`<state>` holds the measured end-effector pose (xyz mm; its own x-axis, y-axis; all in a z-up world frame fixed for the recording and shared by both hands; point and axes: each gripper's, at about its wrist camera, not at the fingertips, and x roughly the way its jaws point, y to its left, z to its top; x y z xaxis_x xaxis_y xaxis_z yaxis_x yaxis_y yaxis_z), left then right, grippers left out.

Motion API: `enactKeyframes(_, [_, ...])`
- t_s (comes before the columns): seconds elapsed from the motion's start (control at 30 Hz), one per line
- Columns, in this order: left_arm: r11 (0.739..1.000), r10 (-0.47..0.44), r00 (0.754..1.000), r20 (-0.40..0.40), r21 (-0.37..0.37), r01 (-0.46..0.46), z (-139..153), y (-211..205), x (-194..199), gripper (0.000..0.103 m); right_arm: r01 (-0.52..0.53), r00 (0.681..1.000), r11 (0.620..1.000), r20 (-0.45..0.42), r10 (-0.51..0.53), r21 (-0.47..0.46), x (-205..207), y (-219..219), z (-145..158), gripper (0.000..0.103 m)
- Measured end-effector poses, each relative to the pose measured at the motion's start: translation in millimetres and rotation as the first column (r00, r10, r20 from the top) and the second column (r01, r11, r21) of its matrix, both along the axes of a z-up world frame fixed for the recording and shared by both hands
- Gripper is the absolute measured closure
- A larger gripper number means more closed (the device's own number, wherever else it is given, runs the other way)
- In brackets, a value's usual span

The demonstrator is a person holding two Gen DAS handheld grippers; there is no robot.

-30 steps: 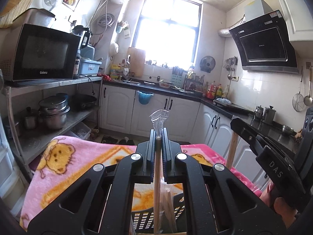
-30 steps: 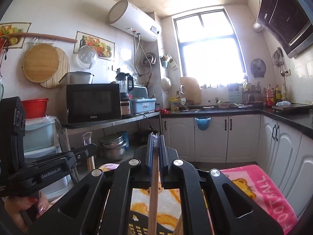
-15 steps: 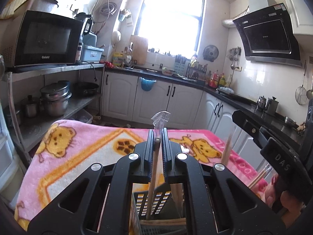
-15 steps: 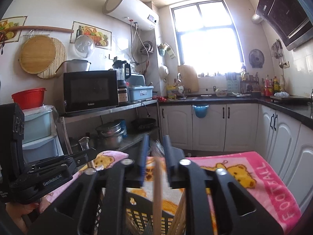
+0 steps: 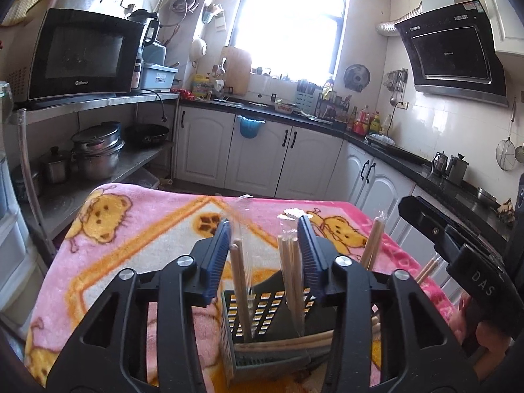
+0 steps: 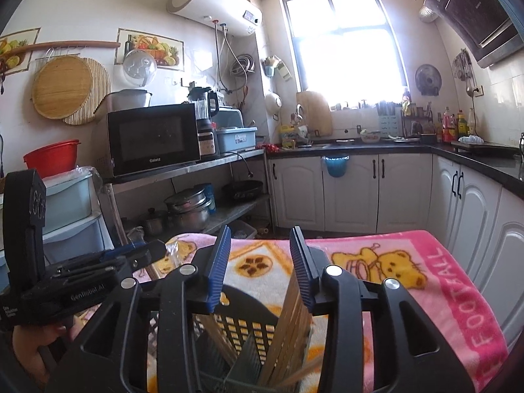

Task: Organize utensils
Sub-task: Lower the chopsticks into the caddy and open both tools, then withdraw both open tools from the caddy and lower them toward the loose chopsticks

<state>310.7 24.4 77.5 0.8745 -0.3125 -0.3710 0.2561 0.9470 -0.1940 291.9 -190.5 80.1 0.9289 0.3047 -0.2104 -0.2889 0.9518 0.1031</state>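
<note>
A black perforated utensil basket (image 5: 262, 308) stands on the pink bear blanket (image 5: 137, 229). My left gripper (image 5: 263, 222) hangs just above the basket and its jaws are opening. Two plastic-wrapped pairs of wooden chopsticks (image 5: 240, 288) stand in the basket between the blue pads, and neither pad presses on them. In the right wrist view my right gripper (image 6: 260, 231) is also opening over the same basket (image 6: 242, 301). A bundle of chopsticks (image 6: 291, 321) leans by its right finger, loose. Each gripper shows at the edge of the other's view.
The blanket covers a small table with edges on all sides. A steel shelf (image 5: 108, 101) with a microwave (image 5: 82, 55) and pots stands to the left. White cabinets under a black counter (image 5: 288, 150) line the far wall and the right side.
Both grippers went from shut on wrapped chopsticks to open. Both sank toward the basket, and the chopsticks now stand in it, free of the pads.
</note>
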Motion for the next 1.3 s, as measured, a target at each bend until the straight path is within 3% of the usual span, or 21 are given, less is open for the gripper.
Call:
enactKeyframes(0.3, [1.0,0.012,0.998,-0.056,-0.006,-0.012,0.7,8.5,-14.1,0.037,0.021,0.997,0.999,-0.074,-0.023,-0.024,-18.0,-5.0,-5.0,0.051])
enactKeyframes(0.47, [1.0,0.015,0.997,-0.074,-0.012,-0.016,0.7,13.7,-25.8,0.017,0.024,0.994,0.999,-0.103,-0.027,-0.031,-30.0,-7.6,-8.0,0.048])
enactKeyframes(0.57, [1.0,0.02,0.997,-0.076,-0.01,-0.021,1.9,16.6,-35.0,0.011,0.026,0.994,0.999,-0.108,-0.03,-0.038,-37.8,-8.4,-9.2,0.045])
enactKeyframes(0.87, [0.999,0.015,0.998,-0.063,-0.039,-0.018,8.2,24.3,-71.6,0.01,0.03,0.99,0.998,-0.133,-0.036,-0.048,-64.6,-9.8,-9.1,0.039])
enactKeyframes(1.3, [1.0,0.004,0.996,-0.09,-0.021,-0.006,-4.9,18.1,-103.4,0.01,0.025,0.989,0.998,-0.141,-0.034,-0.063,-99.6,-17.6,-10.3,0.038])
